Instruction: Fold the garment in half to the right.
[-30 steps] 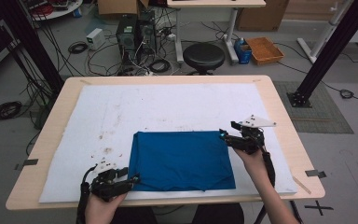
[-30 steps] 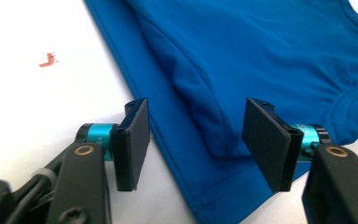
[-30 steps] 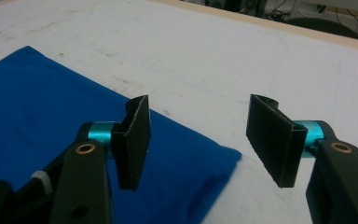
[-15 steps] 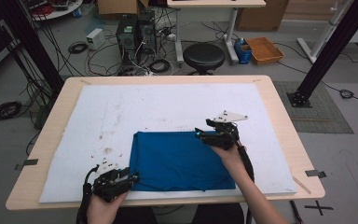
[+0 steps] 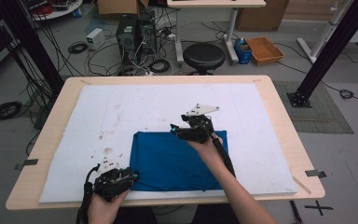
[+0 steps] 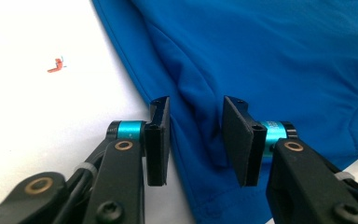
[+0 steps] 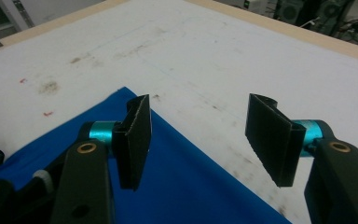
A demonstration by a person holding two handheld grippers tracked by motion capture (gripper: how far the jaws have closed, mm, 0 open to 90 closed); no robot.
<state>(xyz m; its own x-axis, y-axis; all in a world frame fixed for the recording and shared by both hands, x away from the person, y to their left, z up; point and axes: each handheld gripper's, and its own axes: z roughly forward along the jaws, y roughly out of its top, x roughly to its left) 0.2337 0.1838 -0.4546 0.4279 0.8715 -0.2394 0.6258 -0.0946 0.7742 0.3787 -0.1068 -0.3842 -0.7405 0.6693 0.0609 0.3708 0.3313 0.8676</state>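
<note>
**Blue cloth on the mat, a gripper at two of its edges**

A folded blue cloth (image 5: pixel 175 158) lies flat on the white mat (image 5: pixel 121 112) that covers the wooden table (image 5: pixel 279 107), toward the person's side.

The left gripper (image 6: pixel 196 140) sits at the cloth's near left corner. Its jaws stand apart, with a raised fold of the cloth's edge between them; neither pad presses on the fabric. A small red mark (image 6: pixel 56 65) shows on the mat beside it.

The right gripper (image 7: pixel 209 135) is at the cloth's far edge, jaws wide apart and holding nothing. The cloth's edge runs under its left jaw, while bare mat lies under the right one.
</note>
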